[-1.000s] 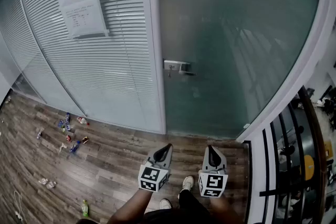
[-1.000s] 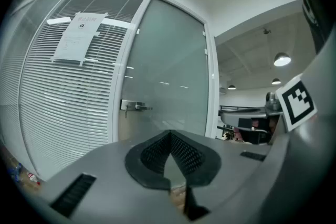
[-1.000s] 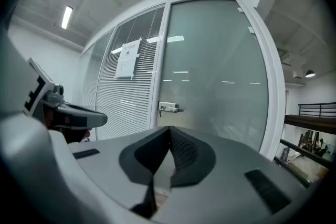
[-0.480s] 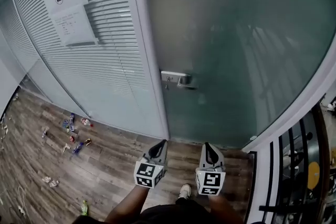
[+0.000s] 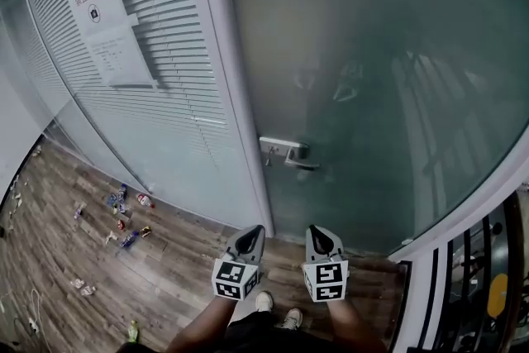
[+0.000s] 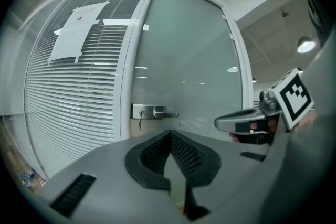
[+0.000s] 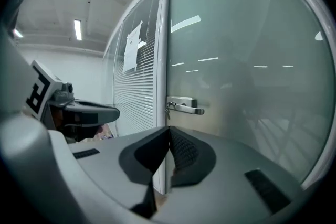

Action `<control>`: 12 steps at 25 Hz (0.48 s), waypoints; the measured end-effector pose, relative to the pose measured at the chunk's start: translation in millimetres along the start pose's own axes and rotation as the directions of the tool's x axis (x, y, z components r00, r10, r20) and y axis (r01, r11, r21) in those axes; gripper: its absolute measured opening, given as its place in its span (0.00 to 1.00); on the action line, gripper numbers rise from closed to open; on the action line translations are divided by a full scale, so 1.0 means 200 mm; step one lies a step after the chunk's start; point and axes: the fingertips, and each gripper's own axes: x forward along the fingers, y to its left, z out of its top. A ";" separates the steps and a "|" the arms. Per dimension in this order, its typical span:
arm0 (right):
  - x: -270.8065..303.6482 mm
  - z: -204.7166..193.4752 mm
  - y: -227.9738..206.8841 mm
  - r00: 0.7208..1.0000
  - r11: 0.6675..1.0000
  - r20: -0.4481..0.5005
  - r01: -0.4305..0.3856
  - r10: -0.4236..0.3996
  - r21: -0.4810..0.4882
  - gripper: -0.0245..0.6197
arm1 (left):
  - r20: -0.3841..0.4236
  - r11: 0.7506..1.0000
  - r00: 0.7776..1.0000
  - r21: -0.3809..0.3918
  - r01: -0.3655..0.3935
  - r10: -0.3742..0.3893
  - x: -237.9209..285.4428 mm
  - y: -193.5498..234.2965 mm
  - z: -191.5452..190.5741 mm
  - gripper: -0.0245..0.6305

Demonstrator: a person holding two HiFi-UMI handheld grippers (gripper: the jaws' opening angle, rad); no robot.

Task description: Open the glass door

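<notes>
Frosted glass door (image 5: 380, 87) stands shut; silver lever handle (image 5: 287, 151) at its nine o'clock edge, key (image 5: 266, 161) hanging beneath

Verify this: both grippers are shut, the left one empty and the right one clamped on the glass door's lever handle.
One part is wrong. Both grippers are shut, but the right gripper is empty, like the left gripper. The right gripper view shows its jaws together, with the lever handle well beyond them, untouched on the glass door.
</notes>
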 end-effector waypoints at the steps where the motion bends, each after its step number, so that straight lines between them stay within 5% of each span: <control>1: 0.05 0.02 0.00 1.000 1.000 -0.004 -0.006 0.006 -0.011 0.06 | -0.001 1.000 1.000 -0.003 -0.001 0.001 0.03 0.02 0.00 0.03; 12: 0.59 0.22 -0.13 0.995 0.989 -0.087 -0.050 0.039 -0.138 0.07 | 0.023 0.999 0.998 0.011 0.050 -0.050 0.49 0.28 0.01 0.03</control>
